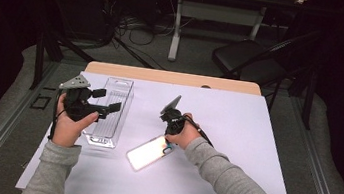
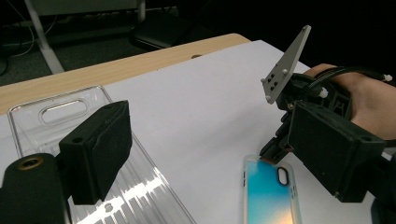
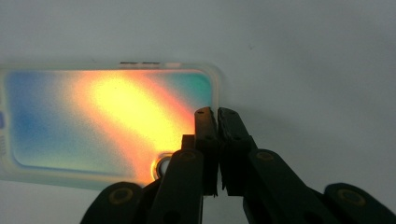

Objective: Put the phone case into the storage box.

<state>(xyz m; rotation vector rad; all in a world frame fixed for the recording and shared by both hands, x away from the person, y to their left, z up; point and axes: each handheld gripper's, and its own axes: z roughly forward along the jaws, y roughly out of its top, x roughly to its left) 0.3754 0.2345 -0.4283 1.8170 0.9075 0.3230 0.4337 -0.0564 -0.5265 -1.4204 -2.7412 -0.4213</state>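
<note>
Glossy and flat, a translucent soft phone case with an iridescent blue-to-orange sheen [image 1: 149,152] lies on the smooth white table sheet [image 1: 236,130]. Beside its camera-hole end, the right gripper [image 3: 217,112] rests with black jaws pressed together, apparently empty. Farther left, the left gripper [image 1: 107,99] hovers, jaws spread and empty, over a clear ribbed rectangular plastic tray [image 1: 118,90].

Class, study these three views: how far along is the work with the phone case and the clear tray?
Done: nothing looks moved; the phone case lies flat on the white sheet, outside the clear tray. In hand: the right gripper, jaws shut, is at the case's camera-hole end; whether it grips is unclear. The left gripper hangs open over the tray. Left: probably lifting the case into the tray.
</note>
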